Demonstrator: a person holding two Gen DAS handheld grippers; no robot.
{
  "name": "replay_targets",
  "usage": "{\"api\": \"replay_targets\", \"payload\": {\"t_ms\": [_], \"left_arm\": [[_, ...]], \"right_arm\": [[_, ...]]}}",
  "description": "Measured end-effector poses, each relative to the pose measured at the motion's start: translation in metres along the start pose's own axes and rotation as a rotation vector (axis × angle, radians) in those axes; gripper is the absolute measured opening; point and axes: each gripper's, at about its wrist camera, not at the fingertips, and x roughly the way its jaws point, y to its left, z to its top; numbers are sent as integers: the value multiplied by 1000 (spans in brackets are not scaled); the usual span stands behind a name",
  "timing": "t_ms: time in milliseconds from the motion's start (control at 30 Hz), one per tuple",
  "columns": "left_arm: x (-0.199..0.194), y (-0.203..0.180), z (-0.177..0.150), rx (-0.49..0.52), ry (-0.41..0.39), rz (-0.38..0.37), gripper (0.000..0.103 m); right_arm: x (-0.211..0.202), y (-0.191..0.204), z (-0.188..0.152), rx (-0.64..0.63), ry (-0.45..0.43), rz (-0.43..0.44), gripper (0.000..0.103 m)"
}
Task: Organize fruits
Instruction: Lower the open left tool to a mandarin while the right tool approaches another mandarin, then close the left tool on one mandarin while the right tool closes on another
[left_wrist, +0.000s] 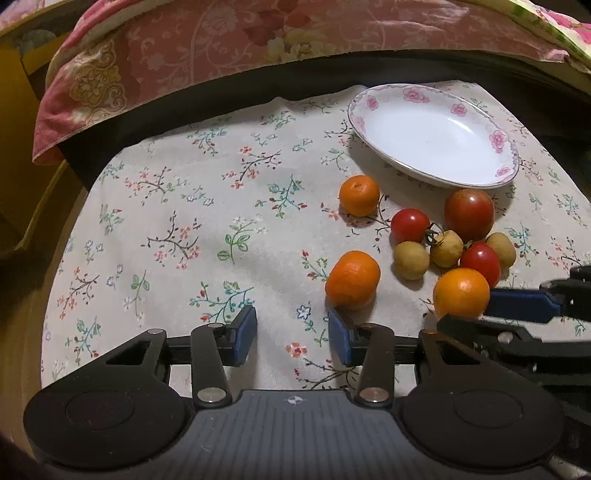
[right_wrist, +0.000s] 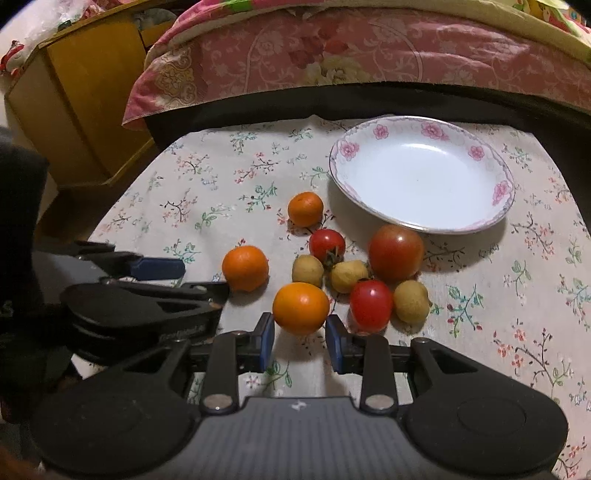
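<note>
Floral tablecloth (left_wrist: 192, 229) covers the work surface, pink quilt (right_wrist: 369, 55) draped behind it, yellow wooden cabinet (right_wrist: 88, 92) off to the left rear.

White plate (right_wrist: 495, 218) with pink flower rim sits far right on the cloth, nothing in it.

Fruit is clustered just in front of the plate: big tomato (right_wrist: 396, 252) nearly touching the plate edge, two cherry tomatoes (right_wrist: 326, 244) (right_wrist: 371, 305), three small yellow-brown fruits (right_wrist: 308, 270) packed between them, small orange (right_wrist: 305, 209) behind the group, another orange (left_wrist: 352, 278) to the left of it.

My right gripper (right_wrist: 300, 341) has its jaws spread, nearest orange (right_wrist: 300, 308) sitting right at the fingertips, between the blue pads but not clamped as far as I can see.

My left gripper (left_wrist: 292, 336) is also spread wide, holding nothing; its right pad (left_wrist: 340, 338) is just beside the left-hand orange, contact unclear.

Both grippers sit low over the cloth, side by side, close together.
</note>
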Motion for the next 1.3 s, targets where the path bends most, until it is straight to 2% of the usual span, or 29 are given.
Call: {"api": "replay_targets", "payload": {"t_ms": [233, 333, 500, 633, 867, 967, 1067, 1167, 1300], "left_arm": [[3, -7, 3, 24, -10, -8, 50], [5, -12, 3, 43, -20, -16, 45], [6, -12, 3, 39, -37, -64, 24], [5, -14, 1, 40, -56, -112, 18], [8, -21, 7, 45, -91, -155, 20], [10, -21, 9, 50, -100, -153, 25], [9, -16, 9, 41, -109, -163, 27], [8, -8, 8, 32, -105, -168, 32], [6, 3, 5, 5, -101, -180, 33]], "right_arm": [[-3, -5, -6, 10, 15, 4, 35], [-4, -6, -7, 17, 18, 7, 35], [-9, -9, -7, 33, 19, 6, 35], [-15, -13, -7, 47, 8, 4, 35], [-18, -18, -8, 60, 1, 5, 35], [-16, -19, -9, 60, 6, 1, 35], [-14, -16, -5, 23, -25, -23, 35], [-10, -14, -2, -9, -58, -57, 39], [-1, -10, 1, -18, -67, -39, 45]]}}
